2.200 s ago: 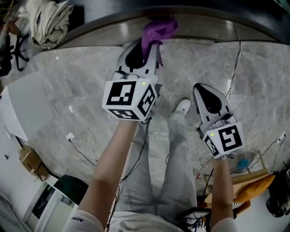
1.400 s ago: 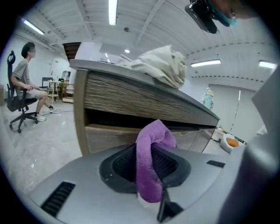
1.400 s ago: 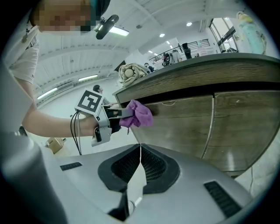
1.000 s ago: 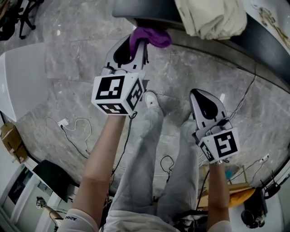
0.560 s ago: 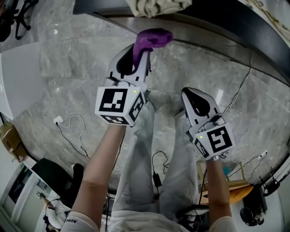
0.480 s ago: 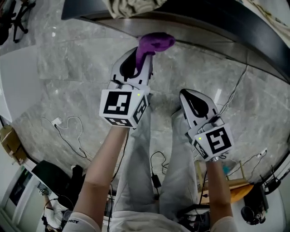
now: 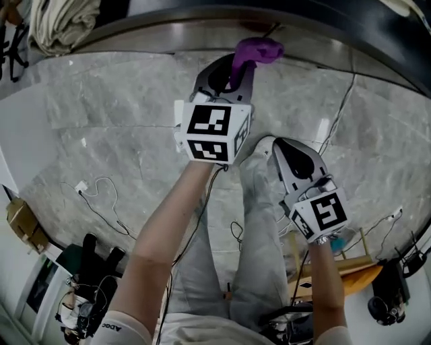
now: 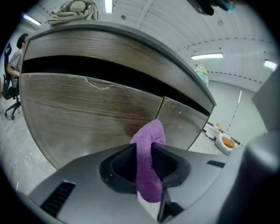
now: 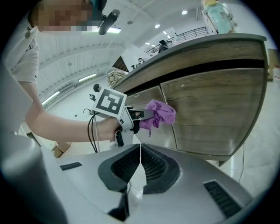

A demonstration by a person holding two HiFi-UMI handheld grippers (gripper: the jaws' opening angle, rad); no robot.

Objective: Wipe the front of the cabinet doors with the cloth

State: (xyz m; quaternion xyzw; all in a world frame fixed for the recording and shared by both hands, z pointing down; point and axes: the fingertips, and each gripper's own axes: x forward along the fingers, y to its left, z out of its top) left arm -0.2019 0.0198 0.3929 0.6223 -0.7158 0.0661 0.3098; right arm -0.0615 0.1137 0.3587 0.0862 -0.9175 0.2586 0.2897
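My left gripper [image 7: 237, 67] is shut on a purple cloth [image 7: 258, 49], whose bunched end reaches the wood-grain cabinet doors [image 8: 96, 113] near the seam between two of them. In the left gripper view the cloth [image 8: 148, 162] runs between the closed jaws and its tip sits against the door front. My right gripper [image 7: 296, 156] hangs lower and to the right, shut with nothing in it. The right gripper view shows the left gripper [image 9: 144, 116] holding the cloth [image 9: 160, 113] up to the doors [image 9: 210, 109].
A dark countertop [image 7: 222, 10] overhangs the doors, with a beige bundle of fabric [image 7: 64, 23] on it at the left. Cables [image 7: 101, 199] trail over the marble floor. The person's legs and a white shoe [image 7: 259, 151] stand below the grippers. Orange items [image 7: 343, 279] lie at the right.
The left gripper with the cloth has moved right and closer to the cabinet front. The right gripper has stayed low, shifting only slightly; the head view has swung, and the fabric bundle now shows at the far left.
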